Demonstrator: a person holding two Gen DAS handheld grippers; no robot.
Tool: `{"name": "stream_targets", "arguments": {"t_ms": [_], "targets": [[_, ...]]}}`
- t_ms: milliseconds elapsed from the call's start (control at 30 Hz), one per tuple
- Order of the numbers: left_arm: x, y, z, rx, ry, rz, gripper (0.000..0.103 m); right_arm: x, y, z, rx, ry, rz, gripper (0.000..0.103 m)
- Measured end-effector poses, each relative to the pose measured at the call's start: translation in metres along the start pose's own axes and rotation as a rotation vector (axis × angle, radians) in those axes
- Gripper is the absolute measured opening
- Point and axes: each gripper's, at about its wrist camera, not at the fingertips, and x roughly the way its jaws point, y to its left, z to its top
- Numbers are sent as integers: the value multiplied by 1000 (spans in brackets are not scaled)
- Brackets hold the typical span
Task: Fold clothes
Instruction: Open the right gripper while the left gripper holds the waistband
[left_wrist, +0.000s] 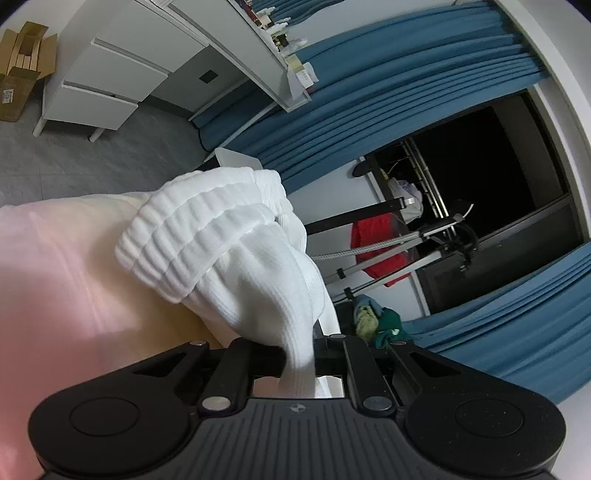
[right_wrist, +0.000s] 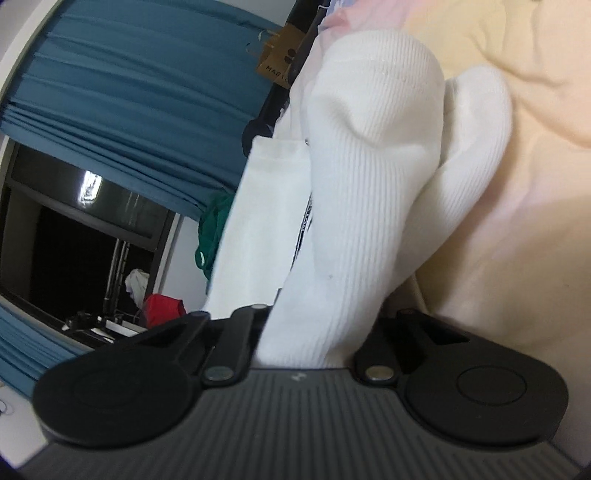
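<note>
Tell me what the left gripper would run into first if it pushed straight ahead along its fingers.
The left gripper is already shut on the white socks, so it would only carry them along. Behind them probably lies the pale bedding, though depth is unclear.

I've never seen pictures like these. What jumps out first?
White socks fill the middle of both views, each end pinched in a black gripper: the left gripper holds the end near the ribbed cuffs, and the right gripper holds the end near the rounded toes. Behind them lies a pale pink and cream bedsheet, with blue curtains farther back.
</note>
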Motion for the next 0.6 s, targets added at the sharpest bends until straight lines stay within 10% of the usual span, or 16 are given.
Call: {"name": "stream_targets", "arguments": {"t_ms": [367, 600], "targets": [[-104, 23, 22, -80, 18, -12, 11, -84, 8, 8, 69, 112, -70, 12], [-149, 55, 25, -118, 80, 106, 11, -139, -1, -3, 173, 171, -118, 12]]}}
